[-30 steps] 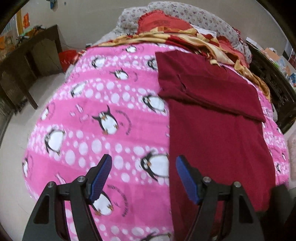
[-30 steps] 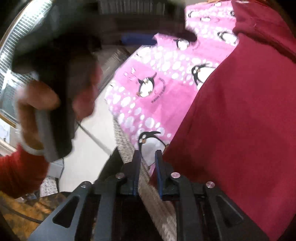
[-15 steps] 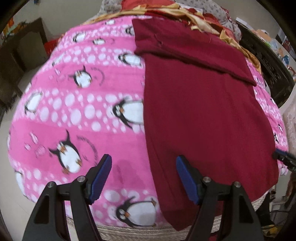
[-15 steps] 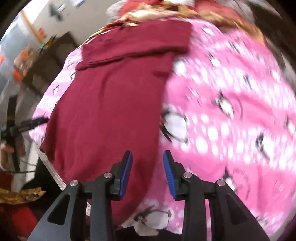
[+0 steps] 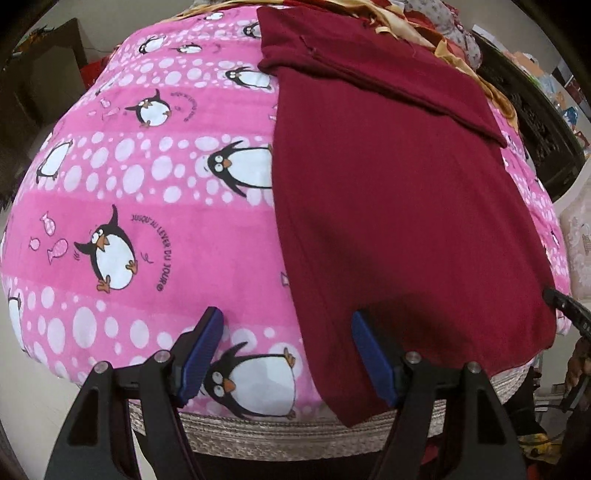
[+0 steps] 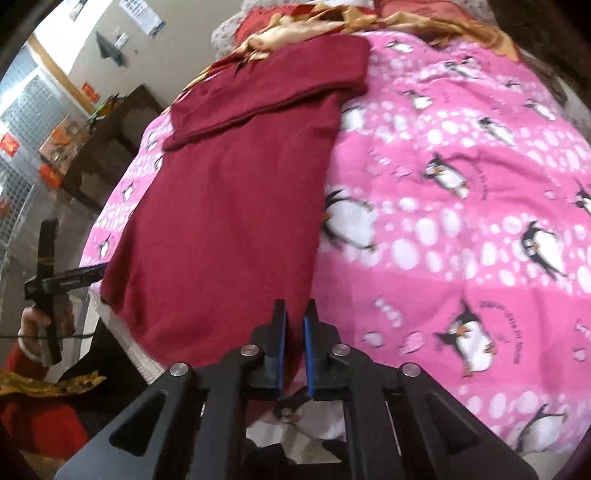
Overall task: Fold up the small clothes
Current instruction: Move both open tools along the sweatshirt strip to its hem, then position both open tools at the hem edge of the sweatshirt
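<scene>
A dark red garment (image 5: 399,206) lies flat on the pink penguin blanket (image 5: 147,192), its far end folded over into a band (image 5: 369,70). My left gripper (image 5: 286,354) is open and empty, its fingers straddling the garment's near left corner above the bed edge. In the right wrist view the same garment (image 6: 229,206) lies left of centre. My right gripper (image 6: 294,343) is nearly shut, its jaws a narrow gap apart around the garment's near right edge; whether they pinch the cloth is unclear.
The woven mattress edge (image 5: 295,432) runs below the blanket. A heap of gold and red cloth (image 6: 332,26) lies at the far end of the bed. Dark furniture (image 6: 107,140) stands beside the bed. The left hand holding its gripper (image 6: 48,295) shows at the left.
My left gripper has drawn back to the bed's near edge at the garment's corner. My right gripper has swung round to the near right edge and its jaws have narrowed.
</scene>
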`<action>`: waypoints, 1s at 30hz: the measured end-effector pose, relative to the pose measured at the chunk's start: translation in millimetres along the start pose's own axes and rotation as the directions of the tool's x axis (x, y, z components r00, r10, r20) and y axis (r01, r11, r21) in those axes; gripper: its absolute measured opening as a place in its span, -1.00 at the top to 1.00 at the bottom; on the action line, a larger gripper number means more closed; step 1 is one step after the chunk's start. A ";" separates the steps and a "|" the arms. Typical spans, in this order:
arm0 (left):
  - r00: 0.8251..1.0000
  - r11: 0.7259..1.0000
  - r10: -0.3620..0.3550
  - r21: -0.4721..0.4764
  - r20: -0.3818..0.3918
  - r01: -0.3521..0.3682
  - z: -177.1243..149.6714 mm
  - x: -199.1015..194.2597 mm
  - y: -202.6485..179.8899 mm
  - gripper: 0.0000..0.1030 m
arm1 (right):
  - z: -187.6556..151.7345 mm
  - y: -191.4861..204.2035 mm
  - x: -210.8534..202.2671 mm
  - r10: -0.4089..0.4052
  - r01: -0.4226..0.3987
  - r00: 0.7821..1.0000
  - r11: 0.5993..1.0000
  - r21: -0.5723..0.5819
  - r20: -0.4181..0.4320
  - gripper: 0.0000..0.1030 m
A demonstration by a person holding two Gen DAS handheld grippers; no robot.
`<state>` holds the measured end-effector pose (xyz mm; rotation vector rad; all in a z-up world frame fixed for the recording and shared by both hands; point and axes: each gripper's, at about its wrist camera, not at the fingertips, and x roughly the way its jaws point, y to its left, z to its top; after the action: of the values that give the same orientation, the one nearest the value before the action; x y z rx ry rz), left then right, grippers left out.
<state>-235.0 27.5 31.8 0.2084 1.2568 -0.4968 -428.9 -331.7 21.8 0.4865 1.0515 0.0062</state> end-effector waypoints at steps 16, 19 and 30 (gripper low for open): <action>0.993 0.993 -0.109 0.031 -0.035 0.110 5.2 -9.3 -25.0 -0.47 | -15.2 -3.1 -5.8 0.076 -0.073 0.997 0.993 0.090 -0.025 0.09; 0.999 0.991 0.020 0.135 -0.050 -0.013 -2.9 -4.8 -27.7 -0.47 | -9.5 5.9 -14.4 0.088 -0.088 0.996 0.994 0.063 -0.003 0.09; 0.999 0.998 -0.032 -0.060 -0.041 0.030 -11.8 -30.7 34.5 -0.46 | 6.9 20.6 -23.2 0.106 -0.106 0.994 0.994 0.012 0.024 -0.03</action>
<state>-235.7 70.2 53.1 0.1500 1.3152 -0.4829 -430.3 -321.3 51.9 0.5531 1.0021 0.0874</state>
